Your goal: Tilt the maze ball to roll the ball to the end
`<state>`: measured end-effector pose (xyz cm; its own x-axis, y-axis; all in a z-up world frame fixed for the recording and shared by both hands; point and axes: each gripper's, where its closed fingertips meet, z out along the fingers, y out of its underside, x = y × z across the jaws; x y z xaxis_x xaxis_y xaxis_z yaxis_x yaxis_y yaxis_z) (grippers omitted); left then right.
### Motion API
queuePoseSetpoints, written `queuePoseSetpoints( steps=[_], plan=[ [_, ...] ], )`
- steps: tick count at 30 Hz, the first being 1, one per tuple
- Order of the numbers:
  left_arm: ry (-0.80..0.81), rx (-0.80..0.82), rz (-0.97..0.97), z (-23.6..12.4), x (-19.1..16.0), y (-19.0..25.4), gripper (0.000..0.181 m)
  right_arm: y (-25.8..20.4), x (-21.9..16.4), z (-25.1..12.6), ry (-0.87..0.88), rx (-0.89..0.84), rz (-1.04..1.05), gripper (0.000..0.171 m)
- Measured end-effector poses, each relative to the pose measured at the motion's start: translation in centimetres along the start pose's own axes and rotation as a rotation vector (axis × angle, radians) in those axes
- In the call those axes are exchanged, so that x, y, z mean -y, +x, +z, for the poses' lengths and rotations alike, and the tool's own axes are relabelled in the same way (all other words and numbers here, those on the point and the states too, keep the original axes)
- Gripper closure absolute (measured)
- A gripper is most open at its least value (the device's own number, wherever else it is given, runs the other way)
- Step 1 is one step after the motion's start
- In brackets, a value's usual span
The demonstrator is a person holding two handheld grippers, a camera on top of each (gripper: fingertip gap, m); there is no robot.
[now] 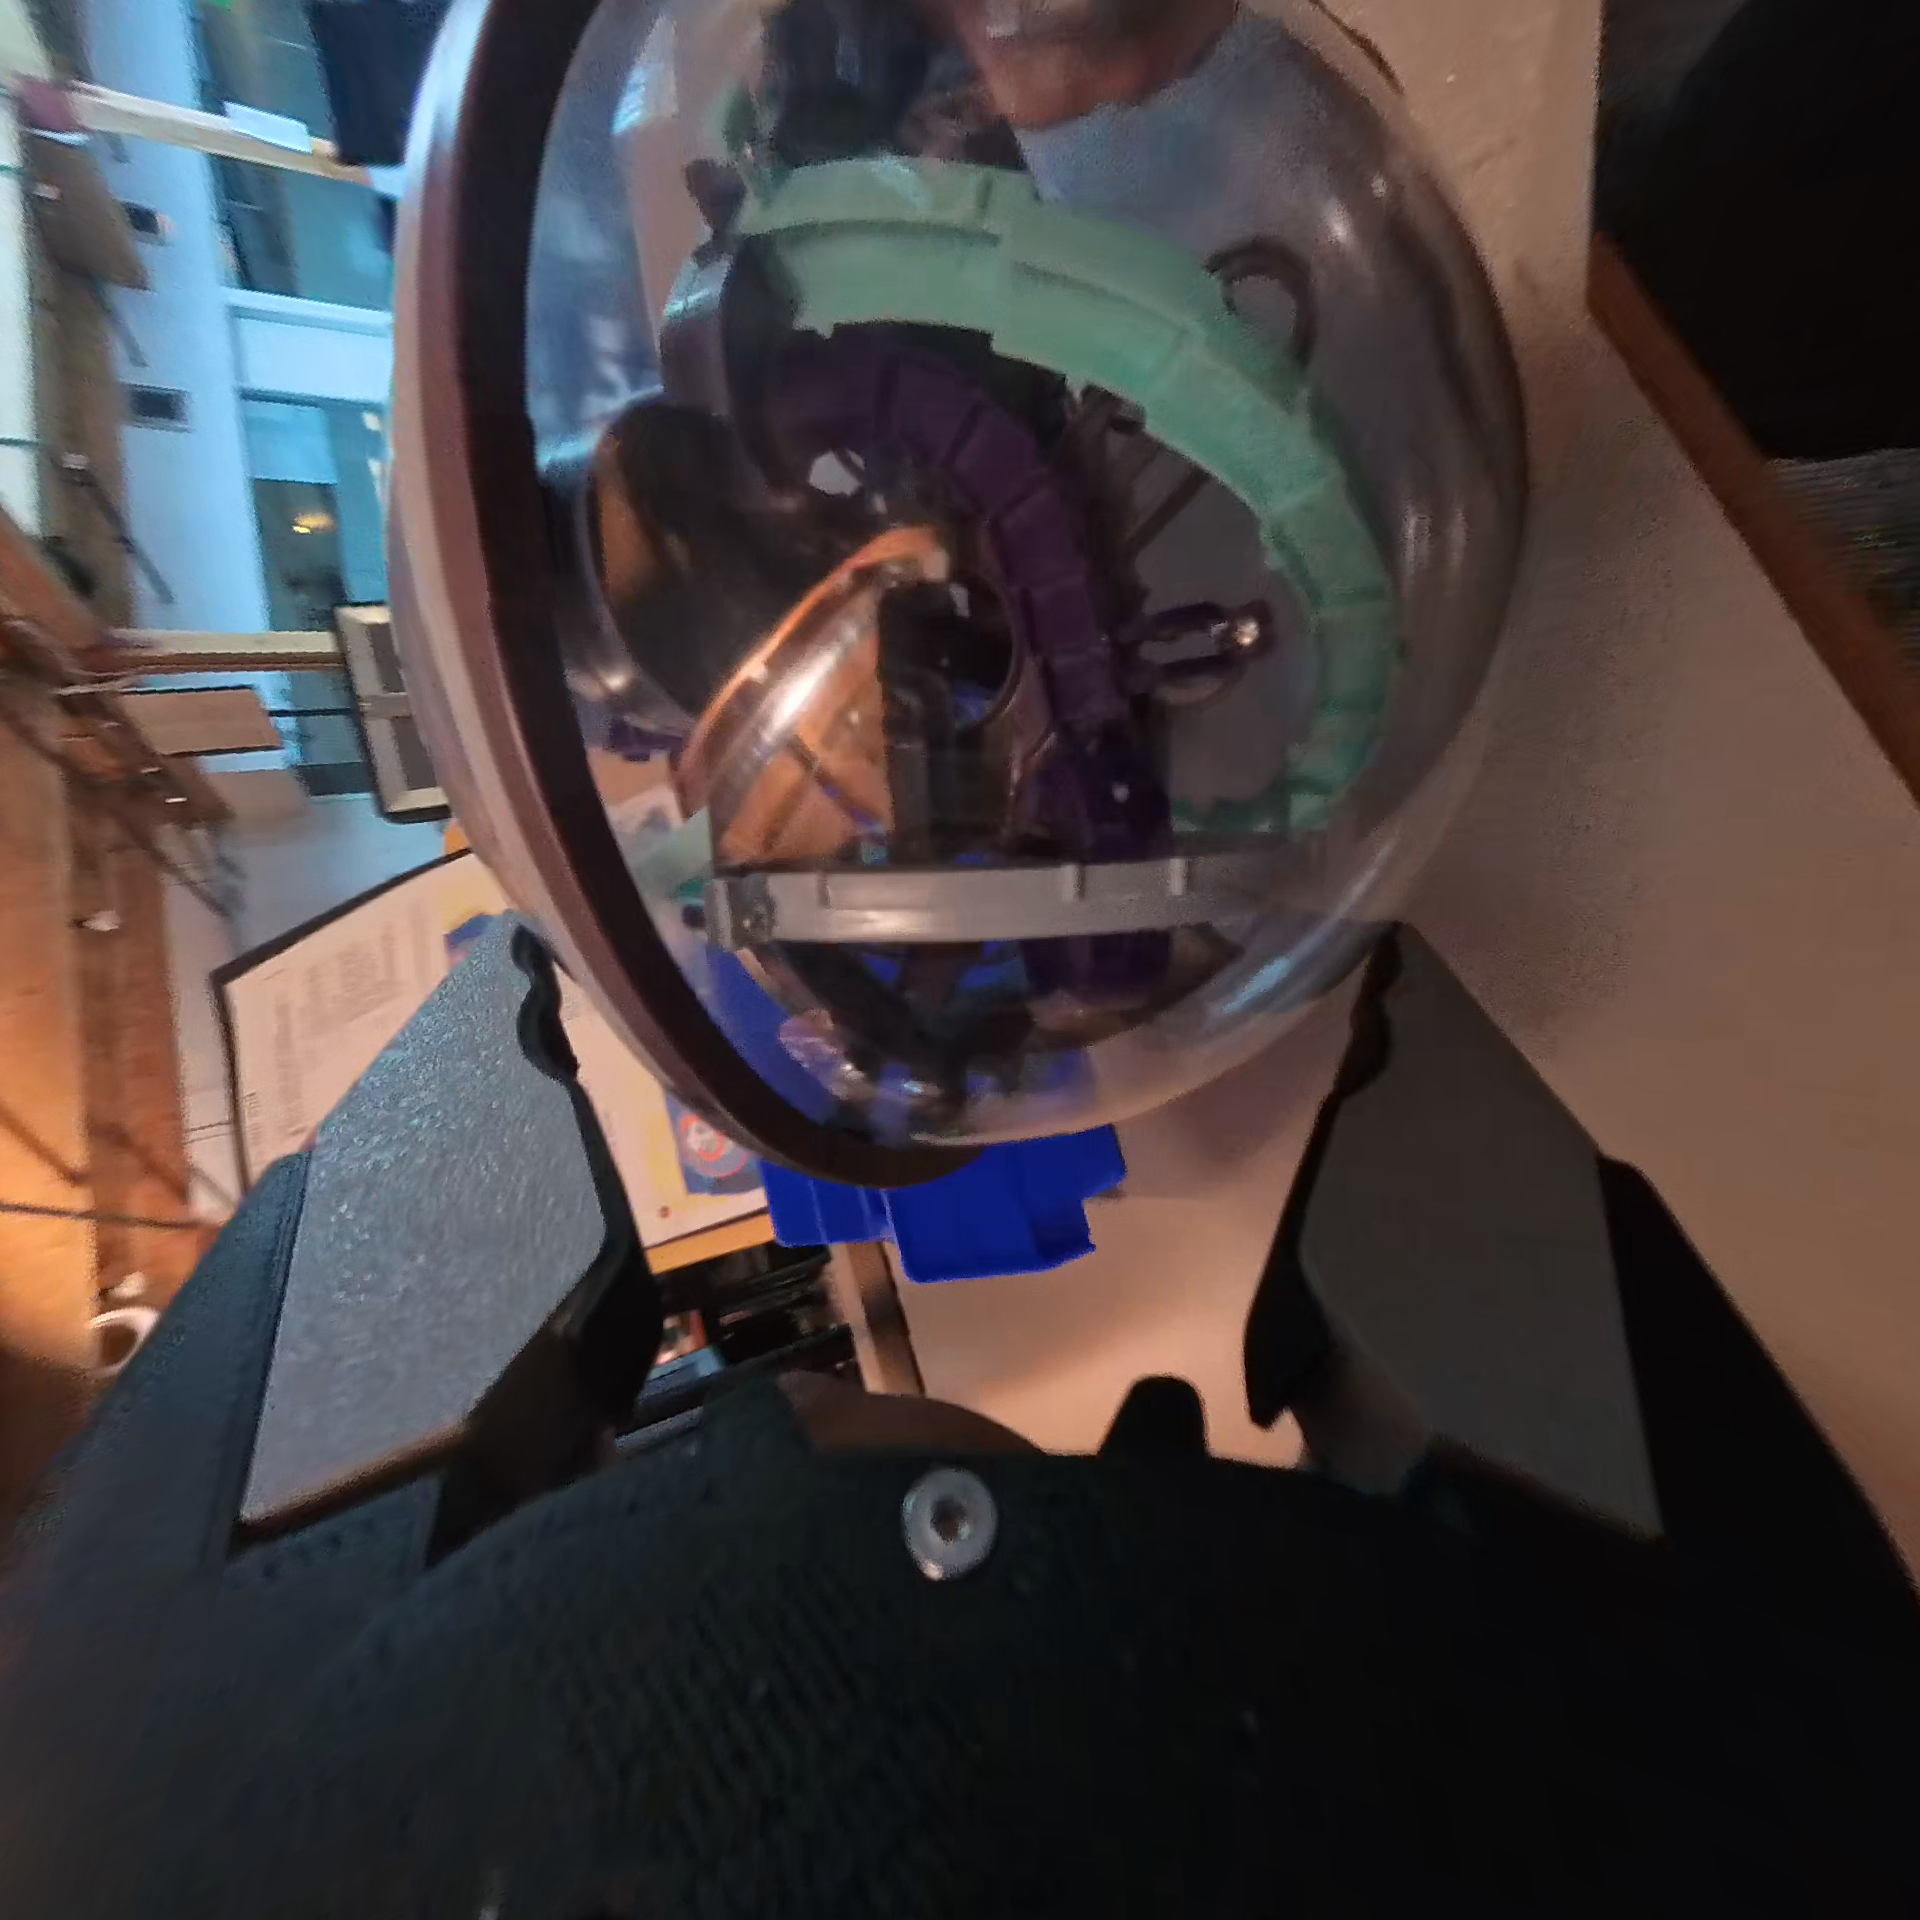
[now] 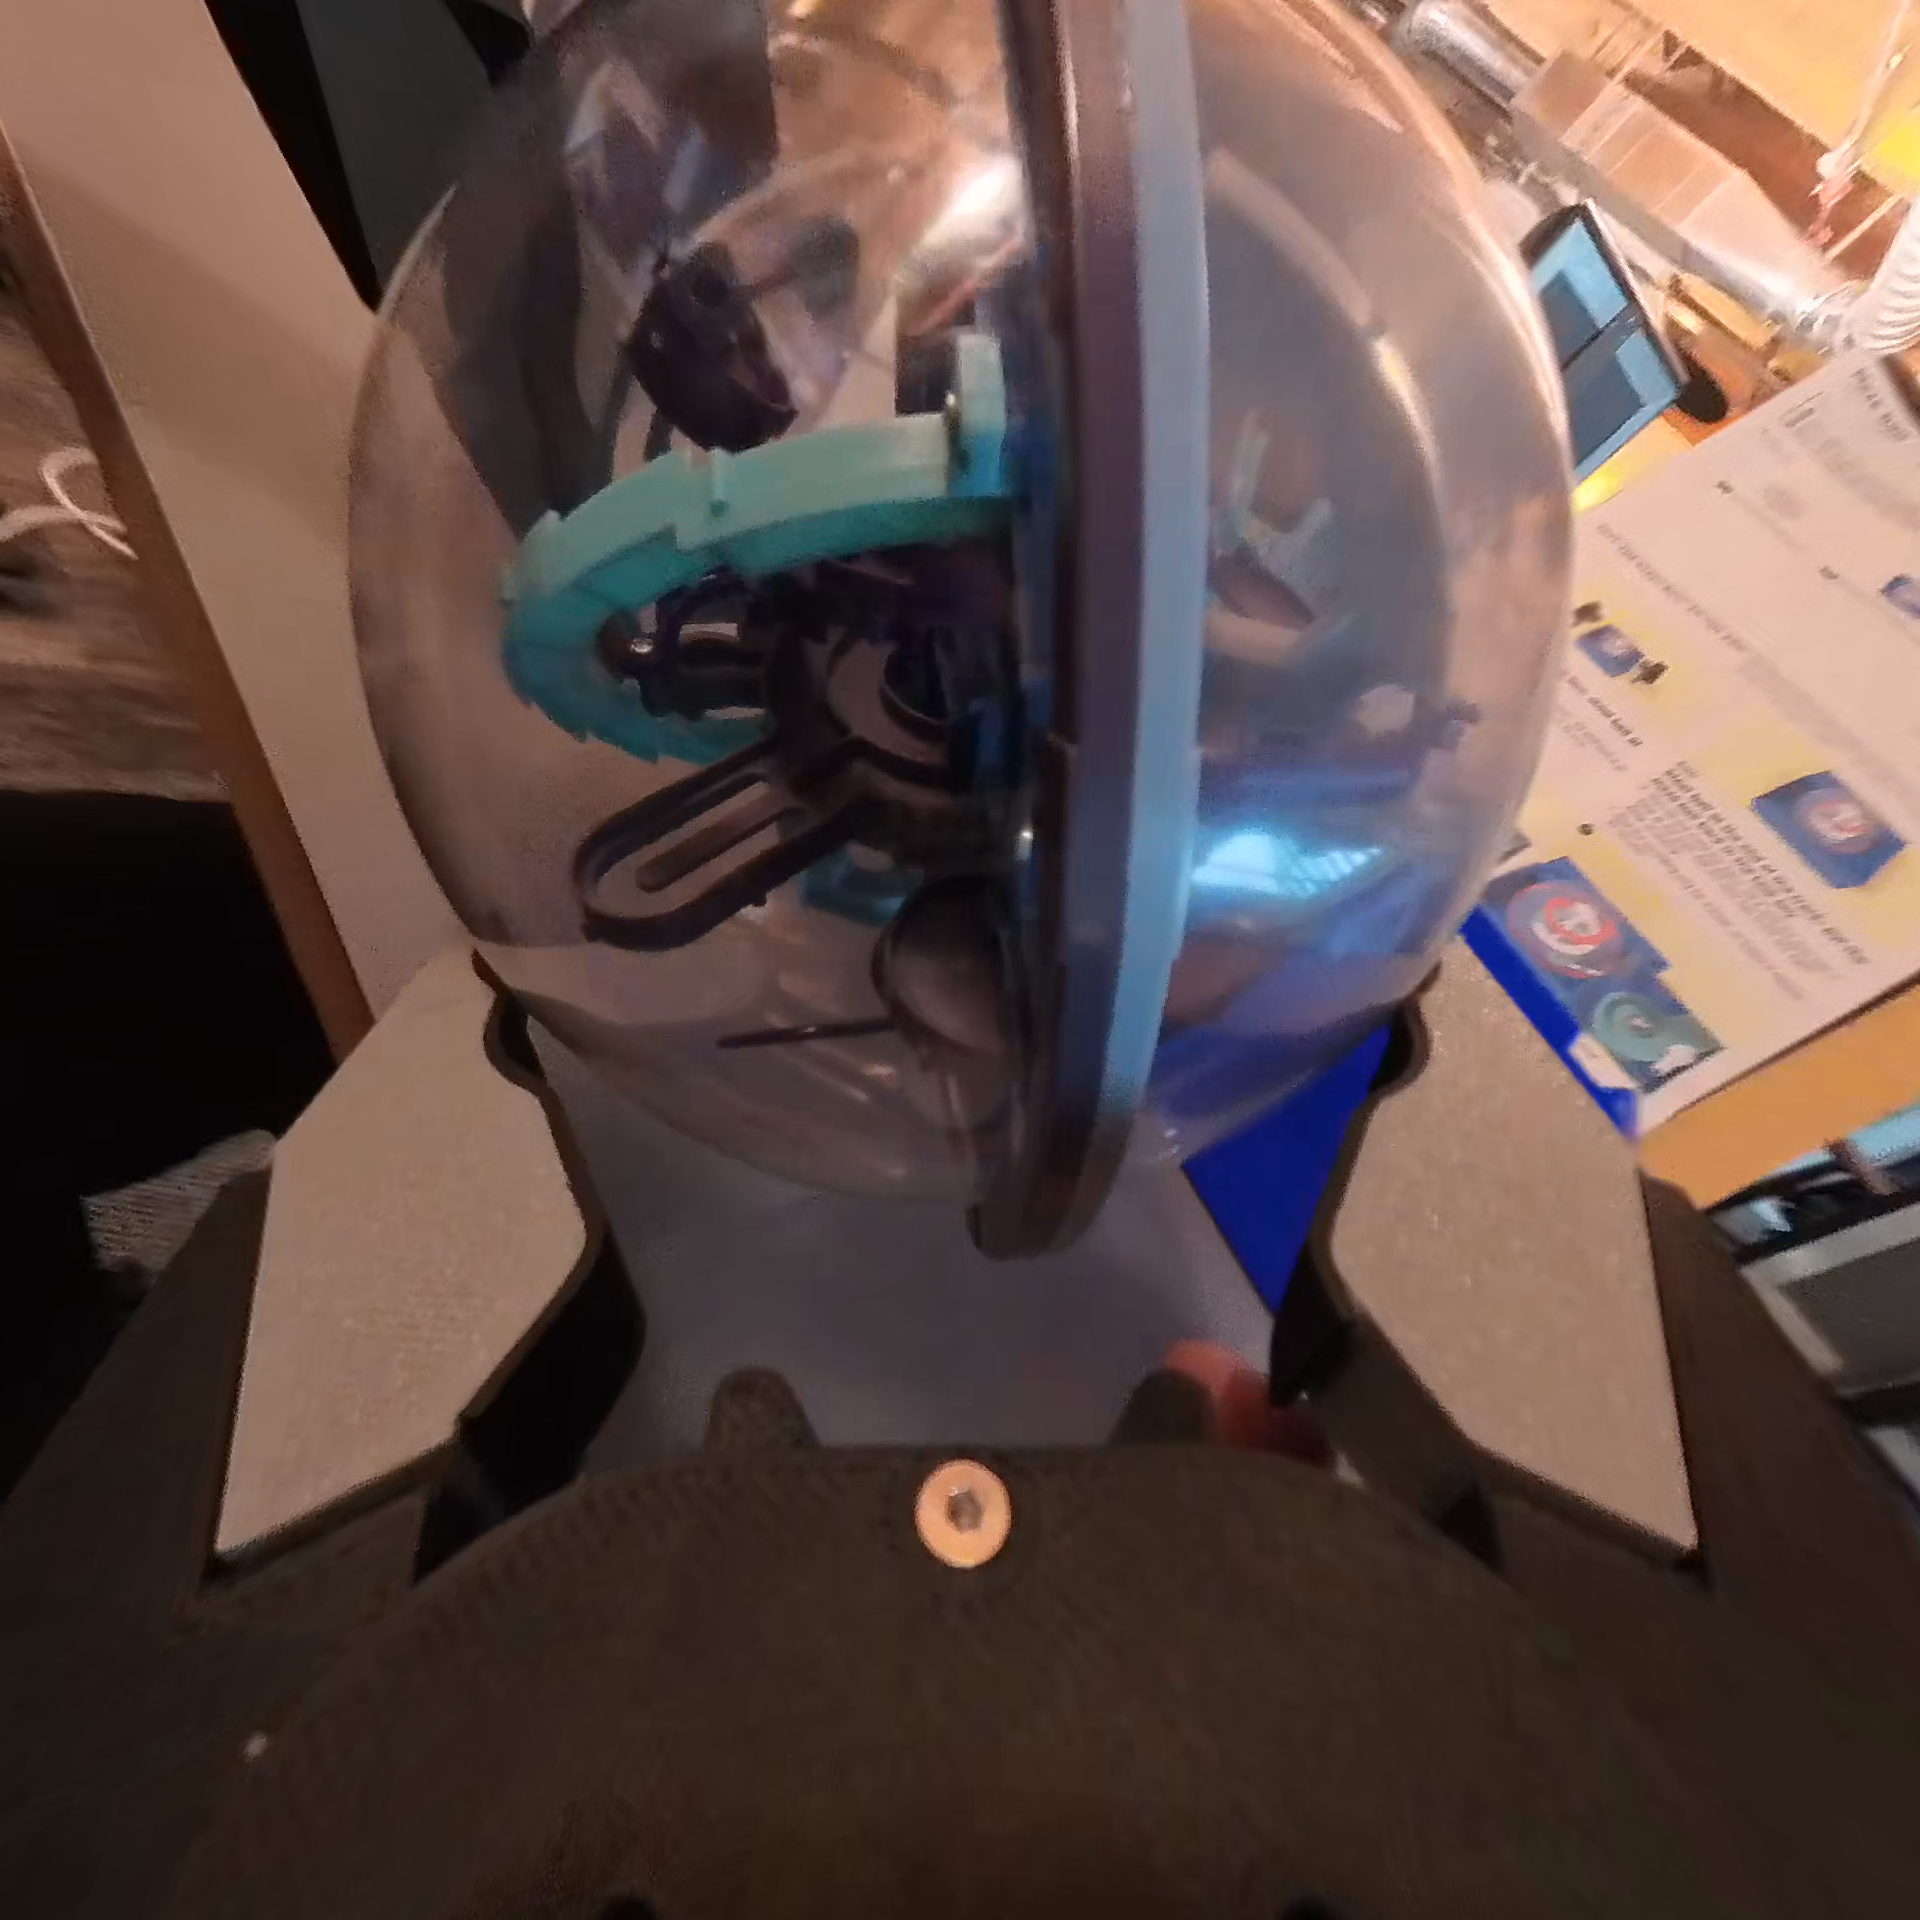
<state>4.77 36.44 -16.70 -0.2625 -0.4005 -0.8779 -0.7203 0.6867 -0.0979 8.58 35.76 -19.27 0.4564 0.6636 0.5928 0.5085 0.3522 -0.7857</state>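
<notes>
The maze ball [image 1: 935, 582] is a clear sphere with a dark ring around its middle and green [image 1: 1174, 312], purple and grey tracks inside. It is held in the air, tilted, with the ring running nearly upright. My left gripper [image 1: 956, 997] is shut on its lower part, one finger on each side. My right gripper [image 2: 956, 1029] is shut on the same sphere [image 2: 935, 623] from the other side. A small shiny steel ball [image 1: 1242, 629] sits on a purple piece near the green track.
A blue stand [image 1: 966, 1205] sits on the white table [image 1: 1714, 883] below the sphere; it also shows in the right wrist view [image 2: 1268, 1174]. A printed instruction sheet [image 2: 1714, 727] lies beside it. A brown-edged dark object [image 1: 1766, 312] stands close by.
</notes>
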Motion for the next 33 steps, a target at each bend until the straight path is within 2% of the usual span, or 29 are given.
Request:
queuePoseSetpoints(
  steps=[5,15,20,25,29,33],
  plan=[
    [-0.023,0.123,0.048,0.2,-0.4,0.6,0.035,-0.2,-0.7,0.2,-0.039,-0.061,-0.121,0.014],
    [-0.031,0.191,0.001,0.7,-1.0,2.1,0.036,-0.8,-1.4,0.6,-0.062,-0.049,-0.210,0.014],
    [0.042,0.073,-0.223,0.4,-0.6,3.9,0.041,-1.4,-1.7,0.6,-0.062,-0.065,-0.286,0.017],
    [0.238,-0.039,-0.582,-1.1,1.7,3.7,0.045,-1.6,-0.8,0.5,-0.048,-0.109,-0.403,0.018],
    [0.265,-0.006,-0.580,-1.6,2.2,3.4,0.046,-1.9,-0.4,0.4,-0.054,-0.090,-0.428,0.022],
    [0.266,0.029,-0.553,-1.9,2.4,3.6,0.046,-2.9,1.3,-1.0,0.046,0.061,-0.214,0.030]
  ],
)
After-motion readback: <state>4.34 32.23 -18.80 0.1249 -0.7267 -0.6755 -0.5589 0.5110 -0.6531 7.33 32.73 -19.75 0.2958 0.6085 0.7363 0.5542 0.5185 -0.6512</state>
